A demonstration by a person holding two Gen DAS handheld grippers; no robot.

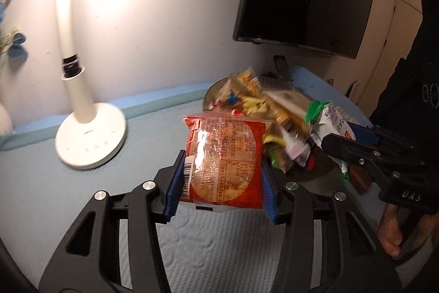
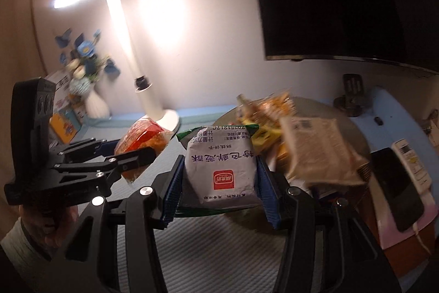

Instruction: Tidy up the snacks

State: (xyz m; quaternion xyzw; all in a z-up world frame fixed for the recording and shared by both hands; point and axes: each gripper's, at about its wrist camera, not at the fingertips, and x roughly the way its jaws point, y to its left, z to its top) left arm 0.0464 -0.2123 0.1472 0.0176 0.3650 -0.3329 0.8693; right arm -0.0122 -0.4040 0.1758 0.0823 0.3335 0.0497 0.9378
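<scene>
Both claws are clamped, the left gripper [image 1: 222, 177] on the red packet [image 1: 223, 158] and the right gripper [image 2: 218, 183] on the white packet [image 2: 221, 164], so each should probably be lowered gently before releasing.

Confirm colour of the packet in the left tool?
Red-orange, with clear film, on the packet in the left tool; left wrist view shows it best.

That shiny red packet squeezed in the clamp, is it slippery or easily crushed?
The red snack packet looks glossy, so probably somewhat slippery. The left hand-held gripper pinches both its sides. It seems puffy and light, and the round biscuit showing through may crack if squeezed harder.
</scene>
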